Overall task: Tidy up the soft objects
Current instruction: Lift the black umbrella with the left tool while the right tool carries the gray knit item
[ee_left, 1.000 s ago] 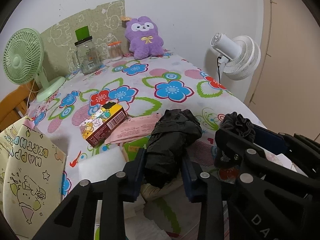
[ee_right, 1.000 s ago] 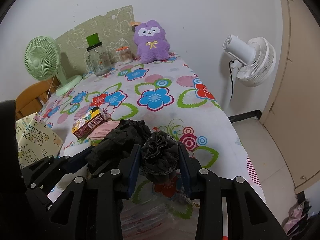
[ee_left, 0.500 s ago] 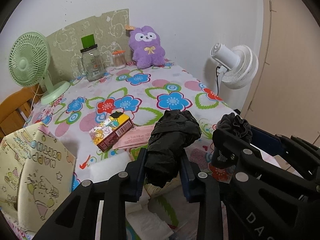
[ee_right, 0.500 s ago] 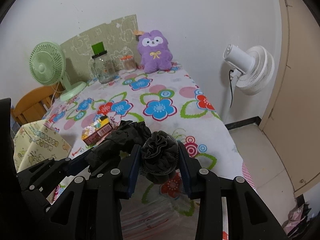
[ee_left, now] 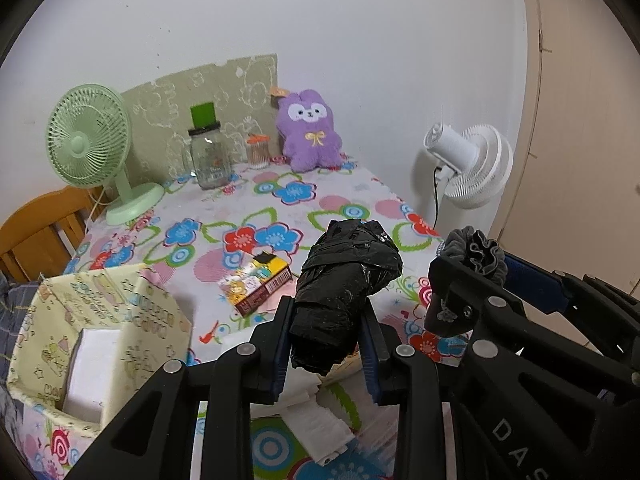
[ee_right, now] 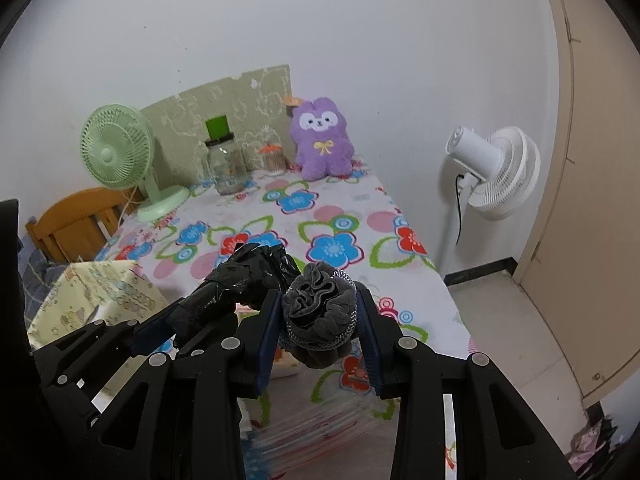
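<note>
Left wrist: bag [ee_left: 344, 292] between tongs [ee_left: 326, 344] (pinched)

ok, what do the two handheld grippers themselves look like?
Both the left gripper and right gripper are matte black angular linkages with round silver pivot pins. Their fingers carry flat dark-blue pads. White lettering marks the right gripper's body. No cables or sleeves show.

Bare tablecloth [ee_left: 256, 200] beyond snack box [ee_left: 259, 282]
</note>
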A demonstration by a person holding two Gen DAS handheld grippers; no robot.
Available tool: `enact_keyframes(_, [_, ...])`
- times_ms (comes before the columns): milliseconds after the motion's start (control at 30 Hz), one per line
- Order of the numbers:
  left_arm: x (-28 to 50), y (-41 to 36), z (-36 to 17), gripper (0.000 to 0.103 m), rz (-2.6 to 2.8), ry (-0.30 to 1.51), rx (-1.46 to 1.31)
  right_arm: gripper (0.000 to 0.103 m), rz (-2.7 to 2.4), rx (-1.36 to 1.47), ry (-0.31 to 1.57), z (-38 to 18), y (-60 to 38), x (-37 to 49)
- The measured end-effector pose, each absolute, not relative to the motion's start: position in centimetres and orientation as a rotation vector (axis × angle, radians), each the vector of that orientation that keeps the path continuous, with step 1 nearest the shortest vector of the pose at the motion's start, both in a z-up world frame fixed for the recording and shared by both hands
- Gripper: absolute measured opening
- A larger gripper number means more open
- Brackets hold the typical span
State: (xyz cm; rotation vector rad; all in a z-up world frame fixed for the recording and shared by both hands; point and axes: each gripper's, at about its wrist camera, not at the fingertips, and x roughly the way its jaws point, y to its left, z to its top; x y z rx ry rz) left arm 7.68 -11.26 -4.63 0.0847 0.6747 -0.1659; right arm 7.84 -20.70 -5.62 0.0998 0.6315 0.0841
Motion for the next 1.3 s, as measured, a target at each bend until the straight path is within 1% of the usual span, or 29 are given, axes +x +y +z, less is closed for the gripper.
enact_keyframes(500, [4.7,-9.2,-1.1,0.03,-0.155,0.621,0.068,0.041,0.108,0.081,0.575,-1.7,-18.5,5.0])
enact_keyframes(900, [4.0,-6.0,-0.2,0.03,-0.125,0.62,0.043,0.041,0.144,0.059,0.569,-0.4,-15.4,4.5])
enact_keyframes(1300, [4.7,-2.0,-0.1,0.03,-0.089,0.647,0.007,0.041,0.212,0.039,0.601,0.0,-11.5,5.9])
